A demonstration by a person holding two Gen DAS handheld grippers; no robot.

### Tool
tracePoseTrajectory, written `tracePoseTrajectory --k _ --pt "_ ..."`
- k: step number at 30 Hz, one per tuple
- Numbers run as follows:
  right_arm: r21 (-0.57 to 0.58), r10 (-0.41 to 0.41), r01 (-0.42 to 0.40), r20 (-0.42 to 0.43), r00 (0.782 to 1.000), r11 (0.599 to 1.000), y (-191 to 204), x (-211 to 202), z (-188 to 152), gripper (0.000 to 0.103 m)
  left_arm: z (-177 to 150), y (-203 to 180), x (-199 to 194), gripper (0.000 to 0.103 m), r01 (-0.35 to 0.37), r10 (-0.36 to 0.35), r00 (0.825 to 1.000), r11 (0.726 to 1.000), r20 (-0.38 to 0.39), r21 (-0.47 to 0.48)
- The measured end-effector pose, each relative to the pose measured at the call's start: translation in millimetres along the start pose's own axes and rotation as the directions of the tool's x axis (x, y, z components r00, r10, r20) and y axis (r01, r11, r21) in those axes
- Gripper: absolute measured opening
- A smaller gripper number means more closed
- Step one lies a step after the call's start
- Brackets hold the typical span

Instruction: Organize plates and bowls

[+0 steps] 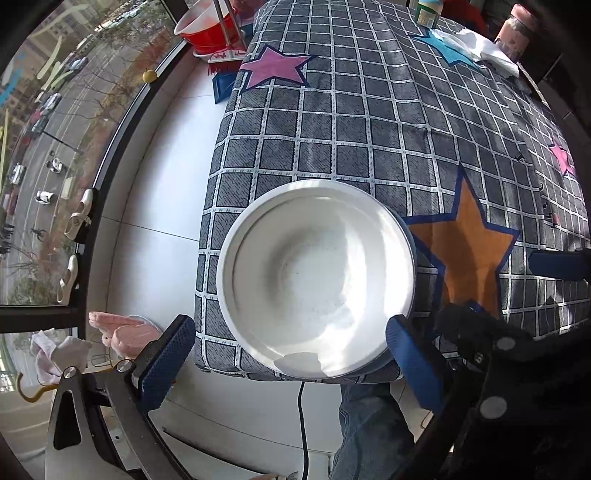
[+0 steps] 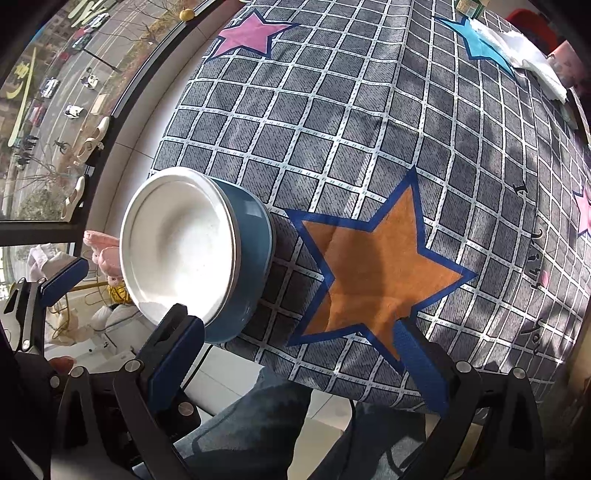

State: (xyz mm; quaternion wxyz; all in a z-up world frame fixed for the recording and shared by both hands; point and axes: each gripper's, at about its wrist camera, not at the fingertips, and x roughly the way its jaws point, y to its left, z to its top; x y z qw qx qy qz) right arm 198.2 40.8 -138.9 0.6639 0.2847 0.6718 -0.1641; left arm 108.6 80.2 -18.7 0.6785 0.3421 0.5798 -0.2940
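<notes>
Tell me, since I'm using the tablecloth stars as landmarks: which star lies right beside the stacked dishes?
The orange star with the dark blue outline. It lies just right of the blue bowl holding the white plate; the pink star and light blue star lie far across the table.

the cloth (image 1: 369, 122) over the worktop is dark grey squares with a white grid, plus big stars: an orange star (image 1: 465, 251) with a blue outline, a pink star (image 1: 275, 66) outlined dark, and a turquoise star (image 1: 447, 50) at the far end. the plate (image 1: 317, 277) is plain white, sitting on a bowl (image 2: 251, 258) that's glossy teal-blue outside. both grippers have blue textured pads on black frames, left gripper (image 1: 290, 354) and right gripper (image 2: 295, 354) alike. there's a red basin (image 1: 208, 29) with a whitish inside by the window, and a white rag (image 1: 480, 46).
</notes>
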Motion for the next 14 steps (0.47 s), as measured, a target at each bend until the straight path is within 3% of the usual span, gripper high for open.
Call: tracePoseTrajectory --k 8,14 --pt "0.020 -0.004 0.004 -0.002 1.000 1.000 -11 -1 -7 0.102 -2 -8 9 0.103 0.008 -0.009 0.999 1.000 -0.042 -0.006" --pt "-0.009 0.011 -0.010 0.008 1.000 1.000 -17 -2 -3 0.102 -1 -3 6 0.103 0.034 -0.037 0.999 0.997 -0.035 -0.070"
